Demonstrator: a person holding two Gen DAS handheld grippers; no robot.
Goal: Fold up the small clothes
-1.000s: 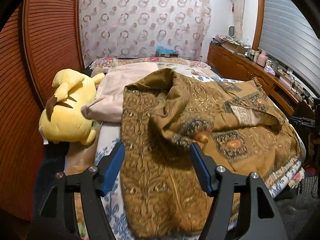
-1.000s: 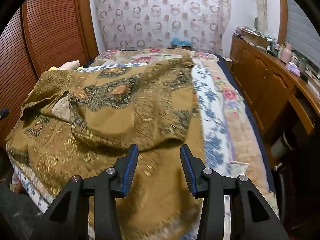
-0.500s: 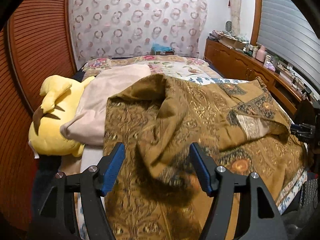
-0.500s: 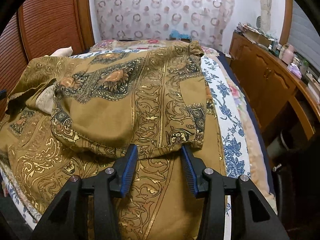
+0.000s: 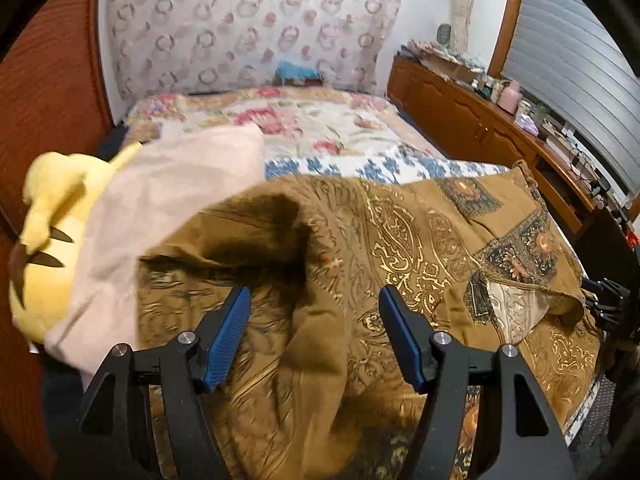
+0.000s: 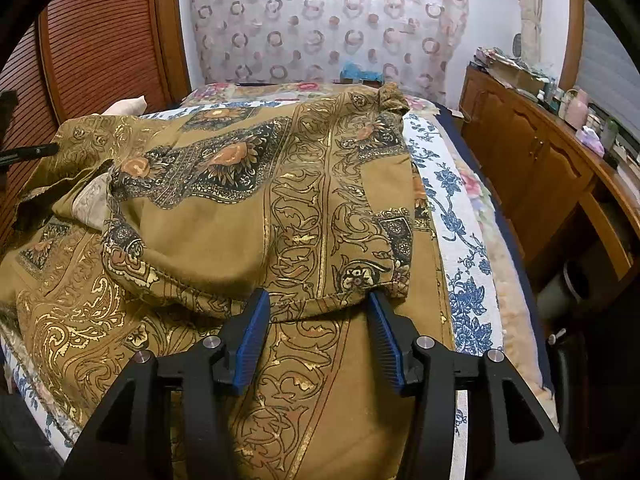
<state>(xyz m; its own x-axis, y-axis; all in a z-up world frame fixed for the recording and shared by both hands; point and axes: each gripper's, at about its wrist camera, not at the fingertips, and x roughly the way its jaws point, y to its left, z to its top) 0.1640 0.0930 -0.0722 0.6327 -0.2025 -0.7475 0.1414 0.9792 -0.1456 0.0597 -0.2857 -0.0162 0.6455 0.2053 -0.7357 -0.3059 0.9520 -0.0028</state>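
Left wrist view: yellow plush toy at left edge, pink blanket beside it. Brown patterned garment spreads over the bed across centre and right. Left gripper at lower centre, jaws released, a raised fold between them, untouched. Right wrist view: right gripper at lower centre, jaws just opening, hem edge between them, pads clear. Wooden cabinet at right.

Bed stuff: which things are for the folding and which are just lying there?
For the folding:
- brown patterned garment
- left tongs, open over it
- right tongs, open, jaws just been widening, its hem between them

Just lying about:
- yellow plush toy
- pink cloth
- floral bedspread
- cluttered wooden sideboard
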